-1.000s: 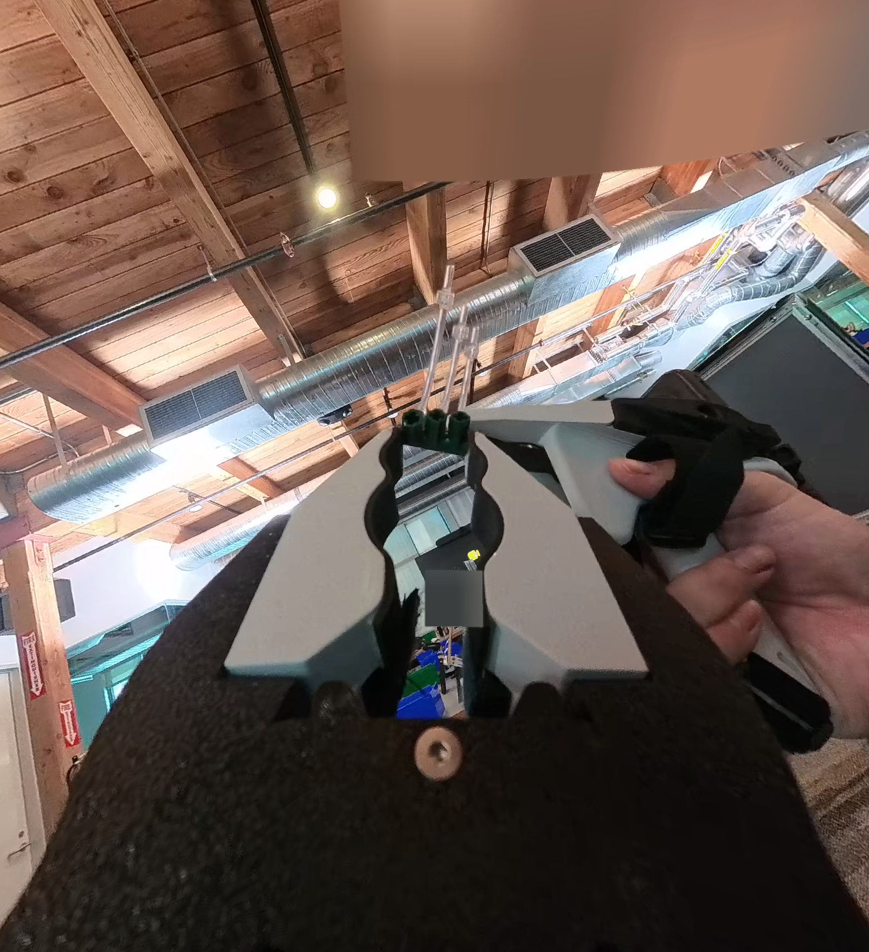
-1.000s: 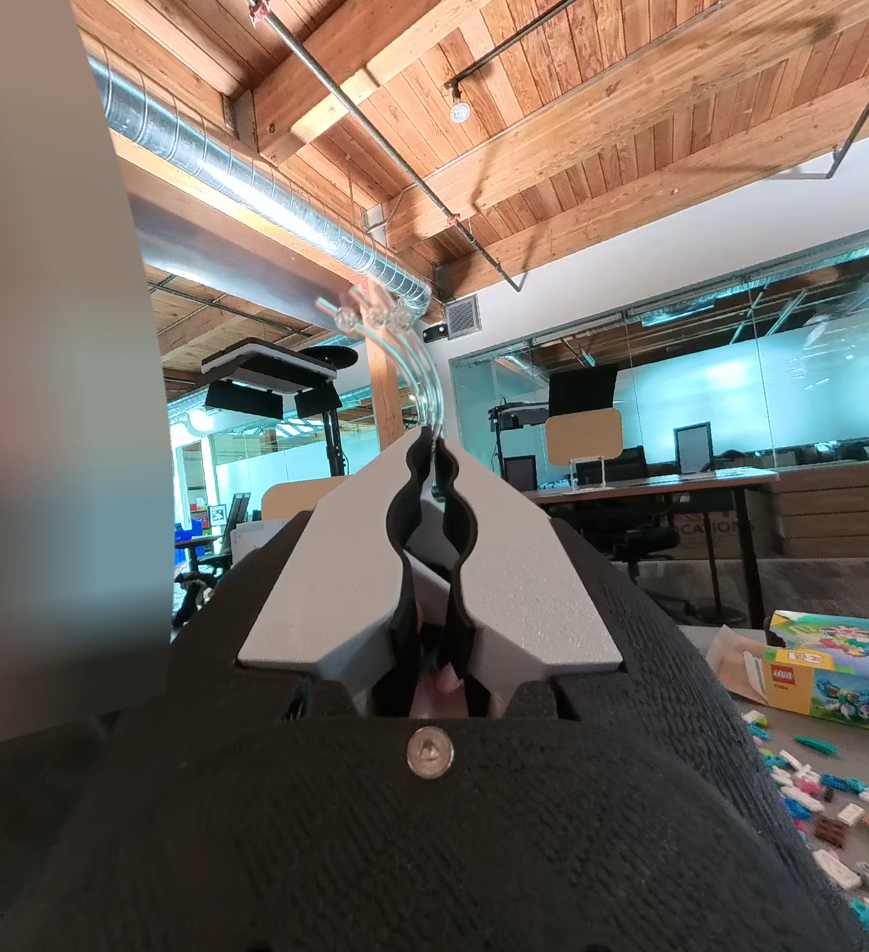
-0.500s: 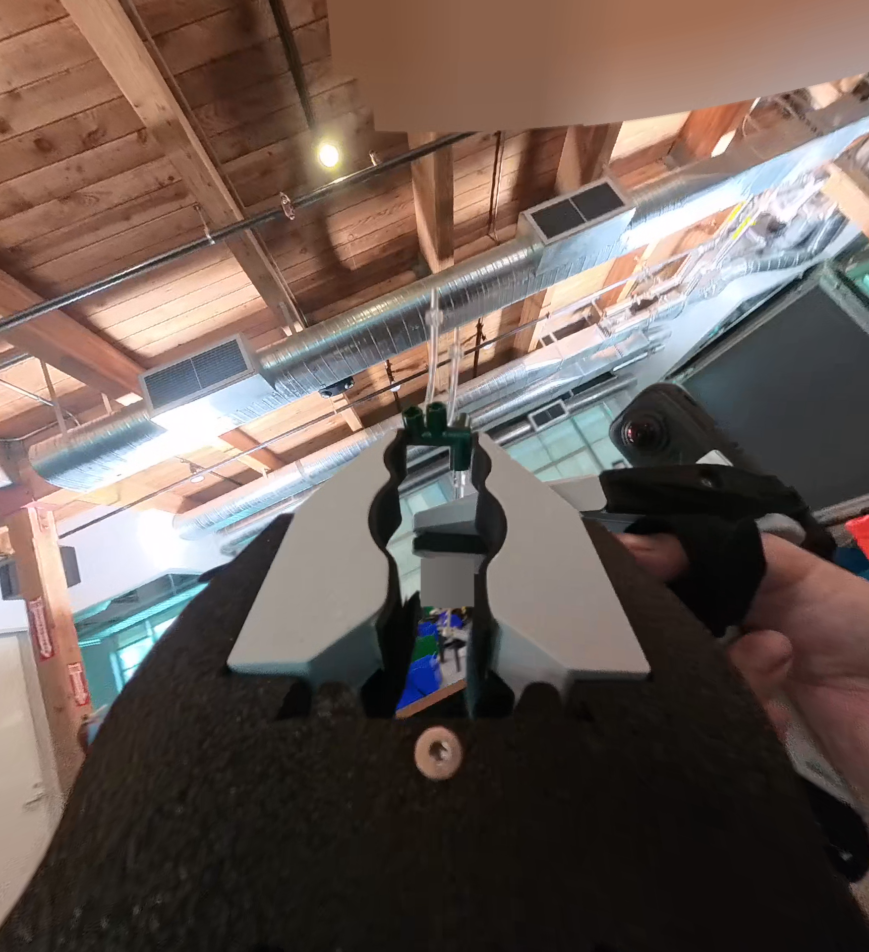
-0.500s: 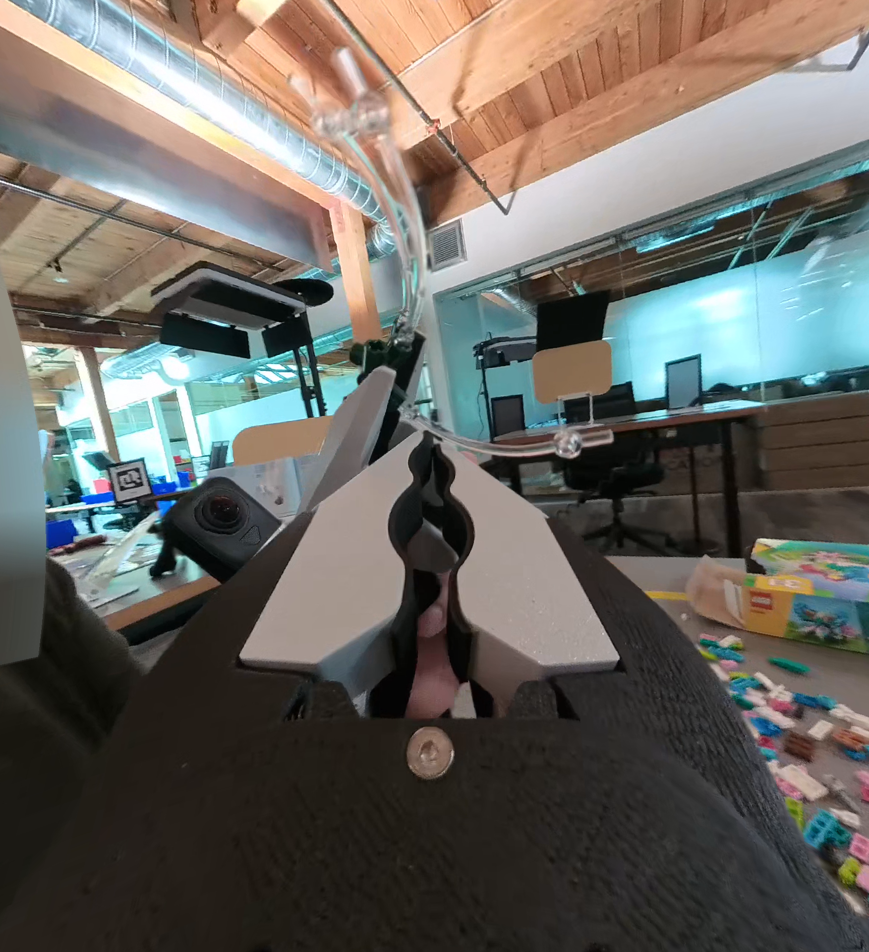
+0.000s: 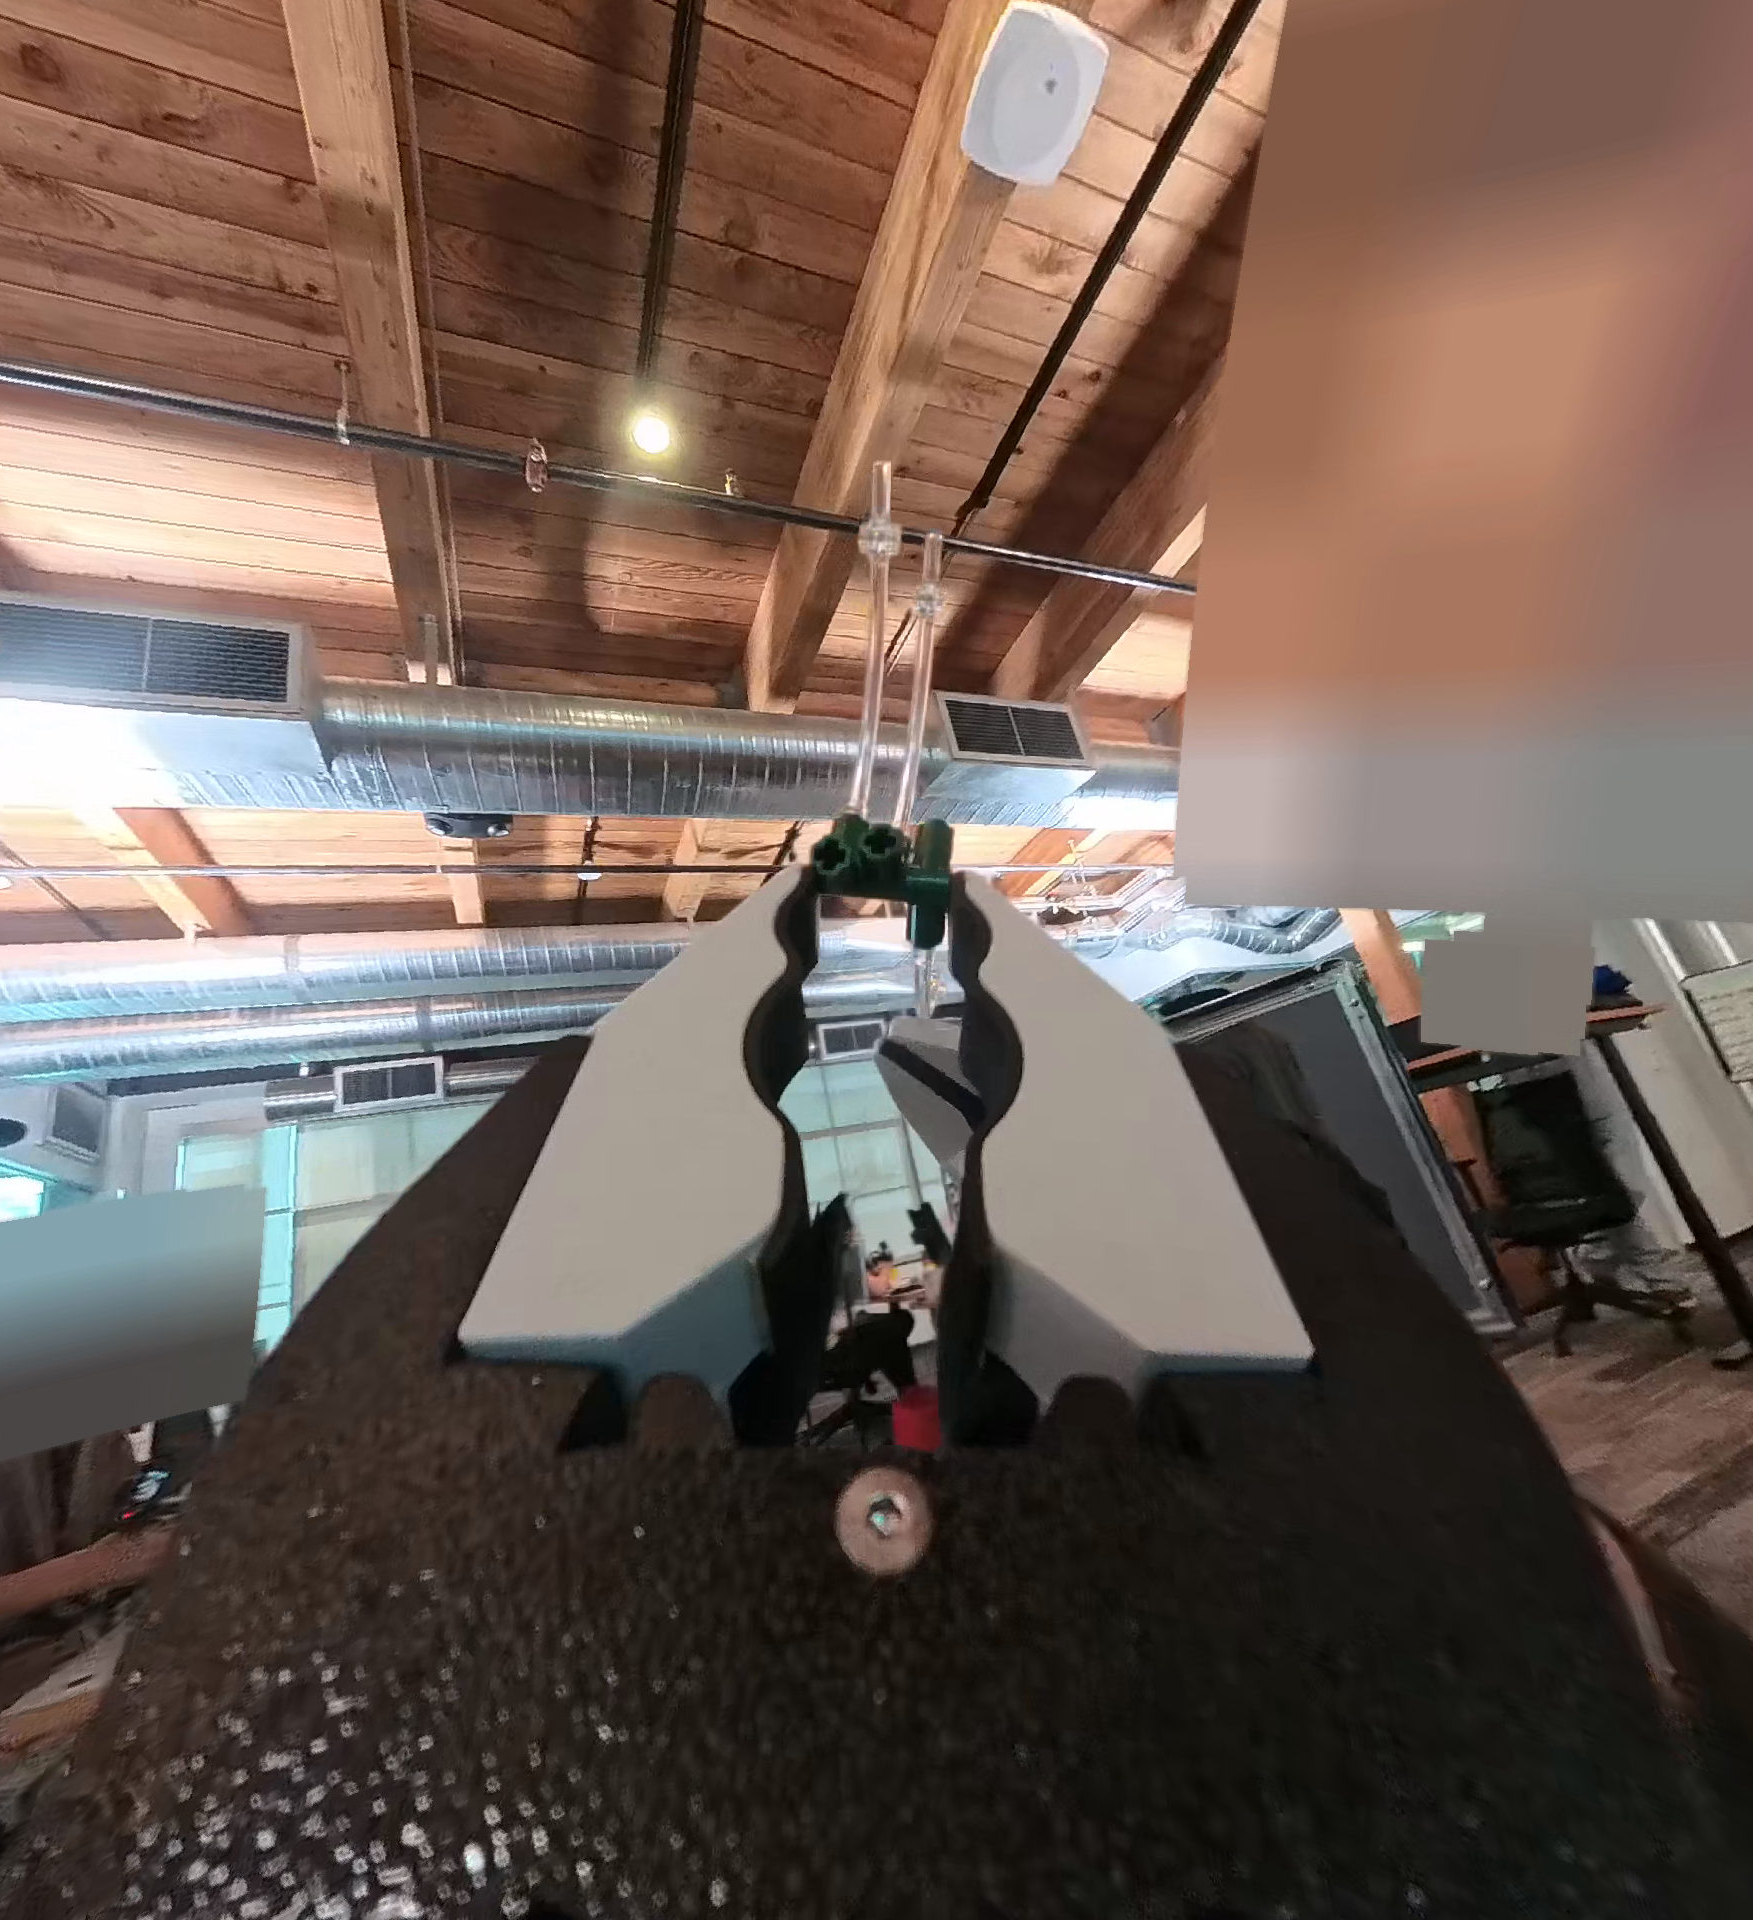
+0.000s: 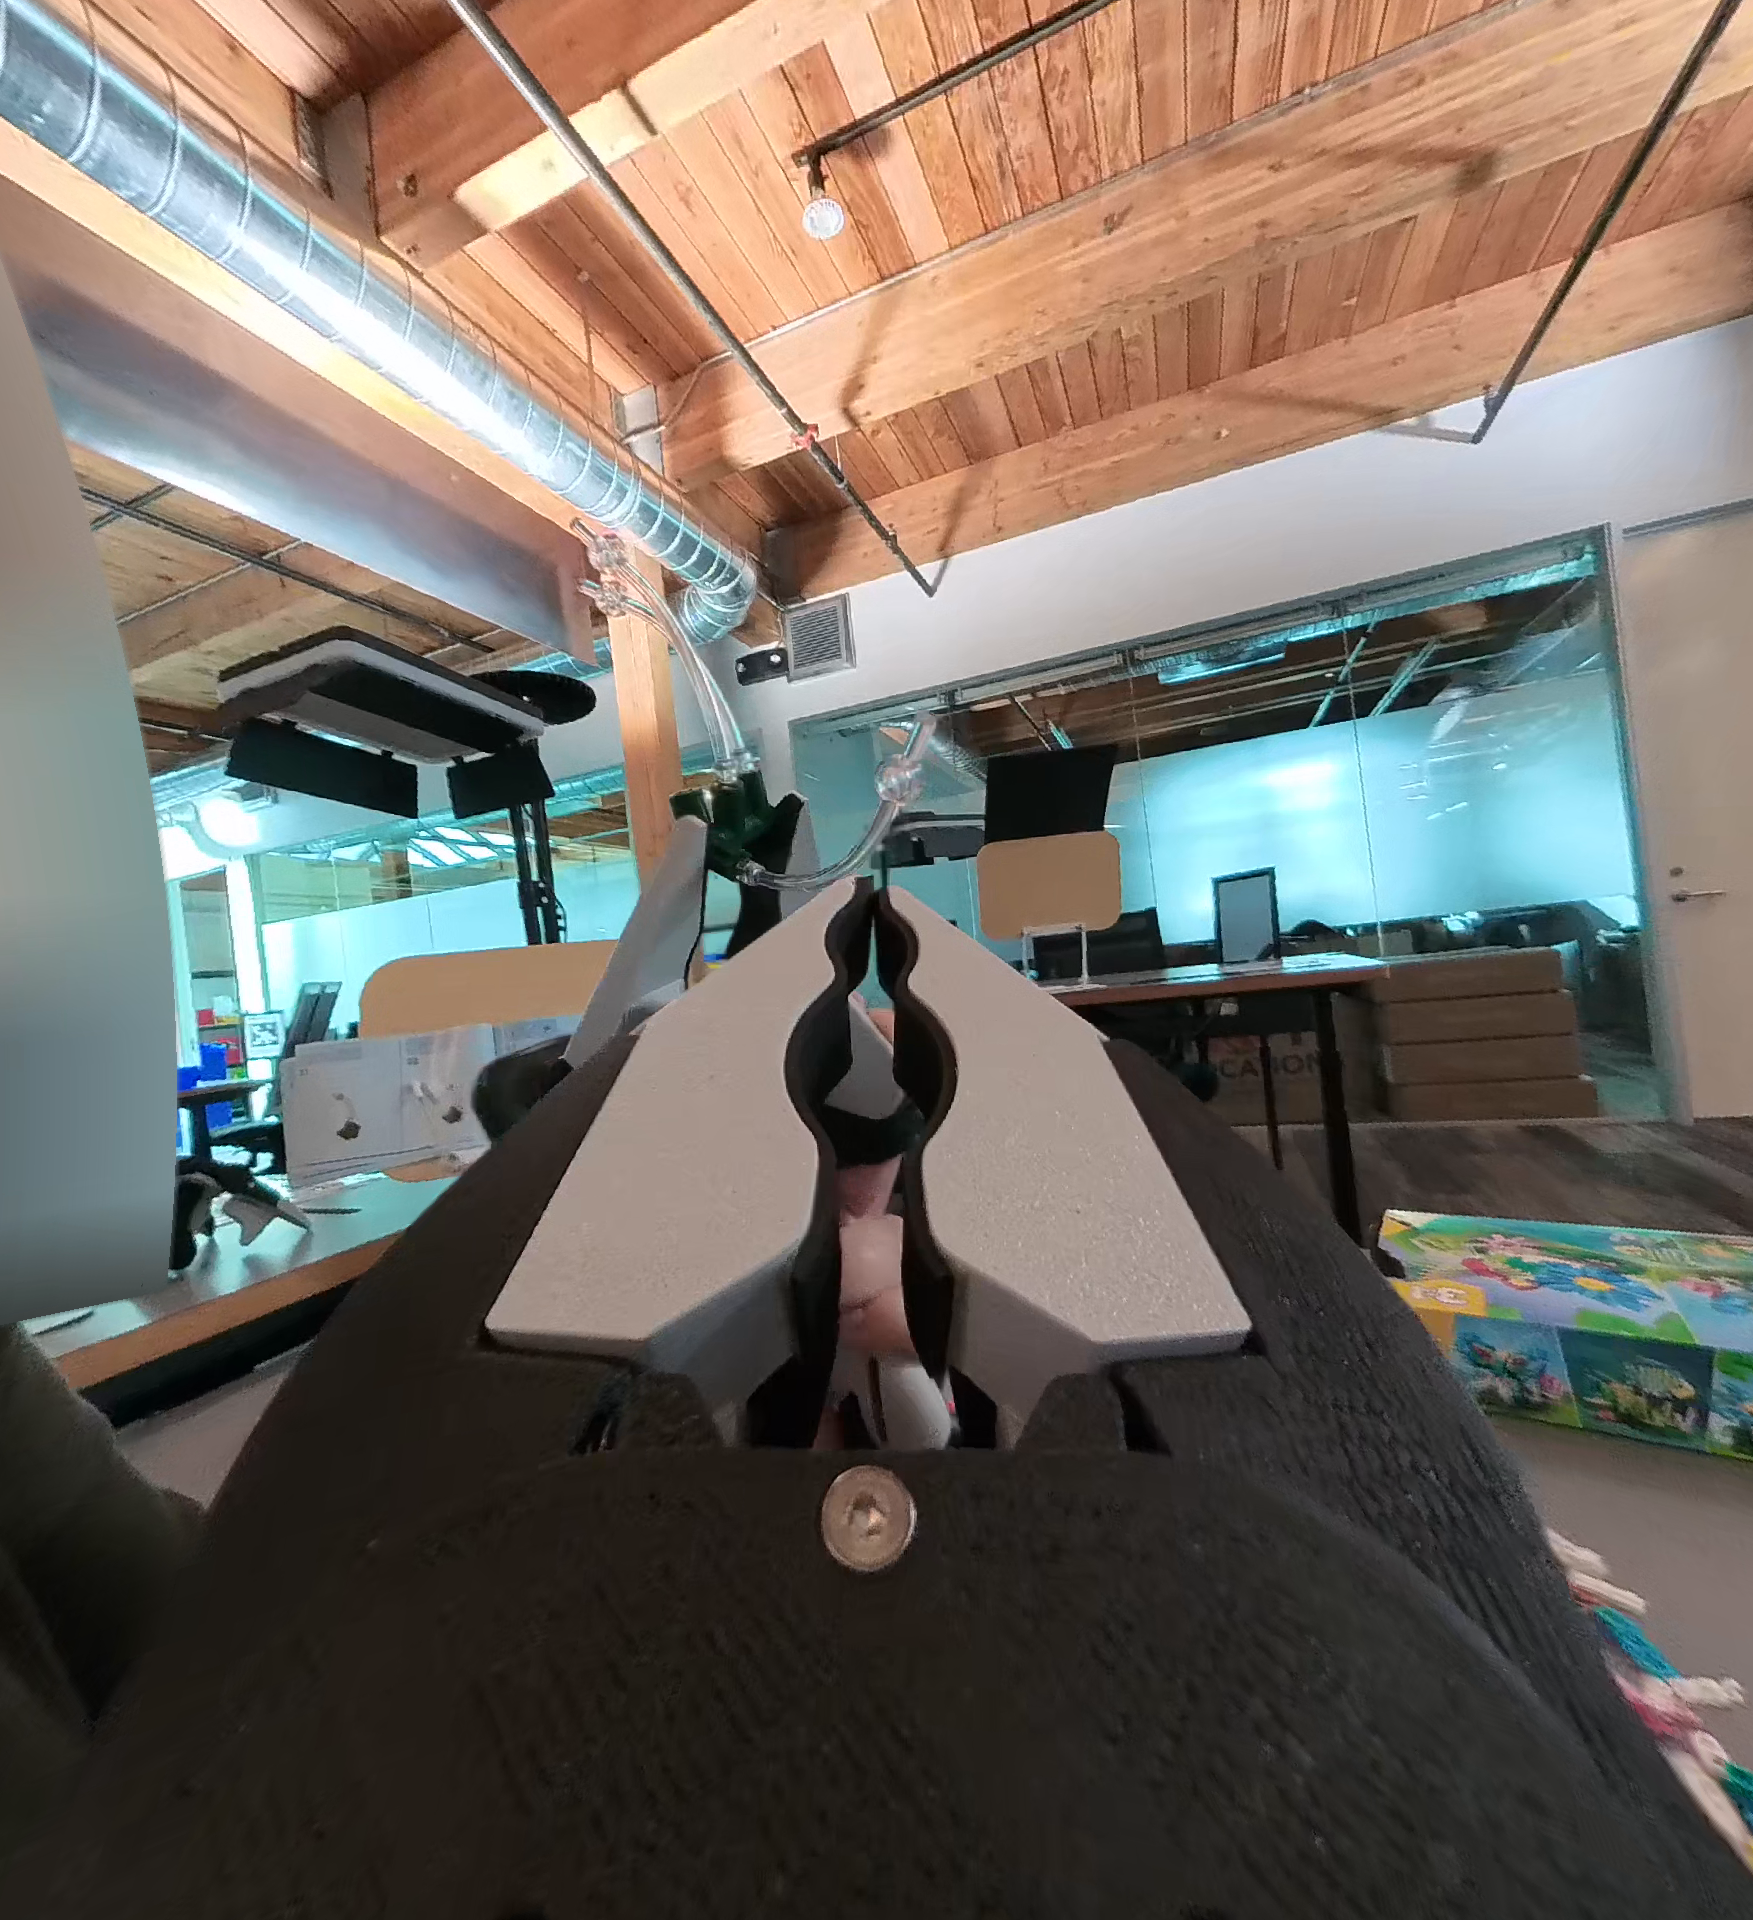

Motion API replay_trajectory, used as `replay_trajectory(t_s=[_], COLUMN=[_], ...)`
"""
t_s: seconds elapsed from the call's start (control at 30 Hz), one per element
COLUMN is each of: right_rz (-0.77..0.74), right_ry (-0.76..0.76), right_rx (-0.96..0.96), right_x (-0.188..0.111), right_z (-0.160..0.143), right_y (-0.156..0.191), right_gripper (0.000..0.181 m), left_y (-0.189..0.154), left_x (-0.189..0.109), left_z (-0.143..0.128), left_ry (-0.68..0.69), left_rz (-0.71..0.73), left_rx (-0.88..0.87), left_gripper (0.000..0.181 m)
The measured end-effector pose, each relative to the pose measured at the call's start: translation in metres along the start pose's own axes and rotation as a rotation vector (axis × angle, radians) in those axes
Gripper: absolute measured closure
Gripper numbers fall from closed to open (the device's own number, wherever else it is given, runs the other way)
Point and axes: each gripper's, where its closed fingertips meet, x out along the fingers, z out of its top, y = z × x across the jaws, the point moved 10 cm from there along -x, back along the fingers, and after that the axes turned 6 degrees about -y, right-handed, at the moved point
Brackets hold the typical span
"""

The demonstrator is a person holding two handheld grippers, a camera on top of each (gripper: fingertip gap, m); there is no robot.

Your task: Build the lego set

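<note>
Both grippers held up in the air, cameras looking at the wooden ceiling. Left gripper [image 5: 877, 894] clamped at its very tips on a small dark green lego connector piece [image 5: 877, 857] with cross-shaped holes; two thin clear plastic stalks [image 5: 893, 665] stand up out of it, and a third one [image 6: 856, 831] hangs out below and curves away to the right.

Right gripper [image 6: 872, 894] sits just beside that loose third stalk, tips almost together, only a sliver of gap. Whether it actually pinches the stalk I cannot tell; the stalk's lower bend passes right at the tips.

Step in hand looks like seating or re-aiming the third stalk in the green piece. To do it well: left grip stays firm and steady, right takes the stalk near its socket end, not at the far bead, since thin clear plastic will flex and may pop out. Push along the socket axis, no sideways twist.

Loose coloured lego bricks [image 6: 1682, 1704] lie on the grey tabletop [image 6: 1599, 1538] far right, the lego box [image 6: 1620, 1340] behind them, open instruction booklet [image 6: 384, 1101] left.
</note>
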Motion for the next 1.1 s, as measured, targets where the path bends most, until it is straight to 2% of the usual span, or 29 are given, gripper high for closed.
replay_trajectory(t_s=[0.07, 0.23, 0.33, 0.4, 0.43, 0.7, 0.97, 1.1], right_rz=[0.037, 0.139, 0.138, 0.125, 0.132, 0.110, 0.082, 0.061], right_ry=[-0.009, -0.060, -0.065, -0.071, -0.081, -0.100, -0.048, -0.035], right_rx=[0.041, 0.136, 0.120, 0.105, 0.108, 0.080, -0.034, -0.061], right_x=[0.001, 0.003, 0.006, 0.006, 0.005, 0.000, -0.002, -0.002], right_z=[-0.001, -0.001, 0.001, 0.002, 0.003, 0.020, 0.029, 0.027], right_y=[0.002, 0.006, 0.008, 0.008, 0.008, 0.001, -0.001, -0.002], right_gripper=[0.181, 0.157, 0.162, 0.179, 0.179, 0.180, 0.179, 0.179], left_y=[0.001, 0.010, 0.010, 0.009, 0.008, 0.013, 0.013, 0.016], left_x=[0.000, -0.002, -0.001, 0.001, 0.002, 0.006, 0.008, 0.006], left_z=[0.001, -0.001, -0.004, -0.005, -0.005, -0.007, -0.008, -0.011], left_ry=[-0.021, -0.085, -0.094, -0.096, -0.089, 0.129, 0.431, 0.434], left_rz=[0.006, 0.010, -0.005, -0.027, -0.038, -0.117, -0.150, -0.149], left_rx=[-0.051, -0.253, -0.329, -0.360, -0.372, -0.325, -0.126, -0.169], left_gripper=[0.159, 0.159, 0.159, 0.160, 0.160, 0.159, 0.160, 0.160])
